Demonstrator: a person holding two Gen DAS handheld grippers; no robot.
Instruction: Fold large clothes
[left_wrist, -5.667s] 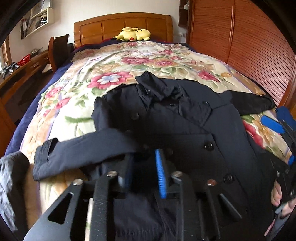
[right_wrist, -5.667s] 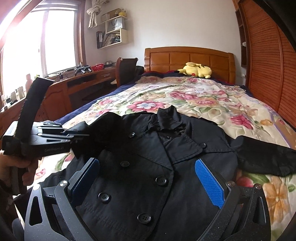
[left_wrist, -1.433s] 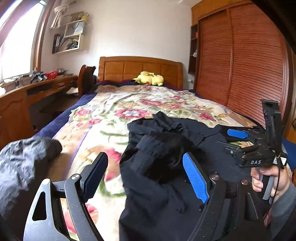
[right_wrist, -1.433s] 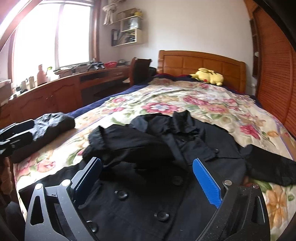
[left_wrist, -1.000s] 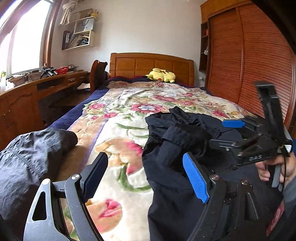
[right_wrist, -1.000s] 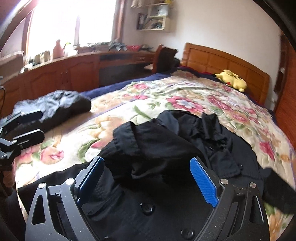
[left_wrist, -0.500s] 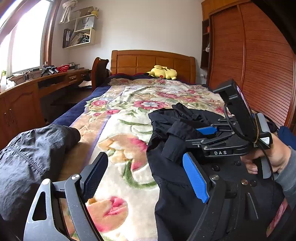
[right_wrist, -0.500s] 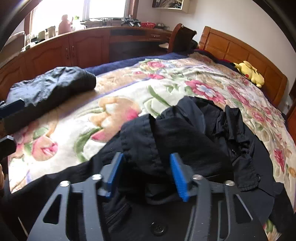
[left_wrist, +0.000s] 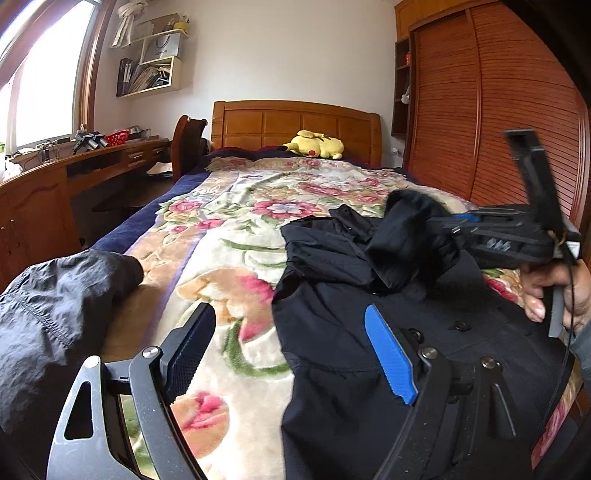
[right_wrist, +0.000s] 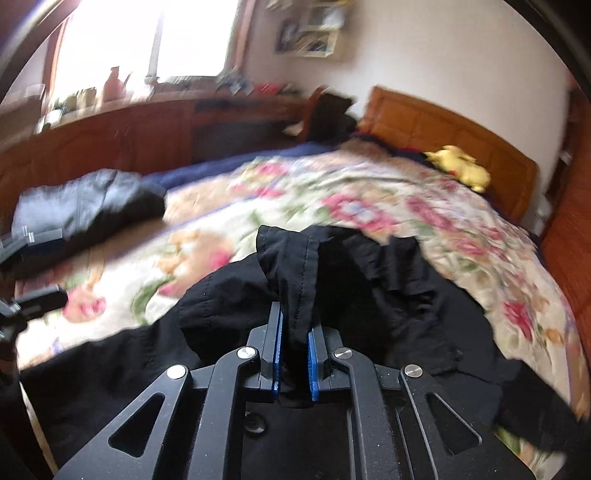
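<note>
Coat (left_wrist: 369, 332), black, double-breasted, is being laid out buttons-up on the floral bedspread (left_wrist: 236, 229) of the bed, toward its right side and near end. One sleeve (right_wrist: 299, 266) is being held bunched over the chest area, its cuff pinched in the right gripper (right_wrist: 294, 354).

Right gripper: jaws are closed almost fully onto the sleeve cuff, fabric being sandwiched between the blue pads (right_wrist: 313, 354). In the left wrist view the tool is being held level above the coat's collar region by the right hand (left_wrist: 554, 291), wrapped around the handle at the right edge; heavy blur is being shown in its own view.

Left gripper (left_wrist: 291, 350): jaws are being held wide apart, nothing between them. It is being hovered low over the coat's left edge, one finger above bare bedspread, the other above dark cloth, pointed toward the headboard.

Step in hand, judged: sleeve is being folded across the coat front. To be done well, the cuff is best being carried straight across and laid flat, the grip being kept firm until the cloth is resting, so that thick fabric is not being left in a lump. The free left gripper is well placed for the shoulder fold line to be pinned or smoothed.

Also present: grey jacket (left_wrist: 55, 306), crumpled, at the bed's left near corner, well apart from the coat.
</note>
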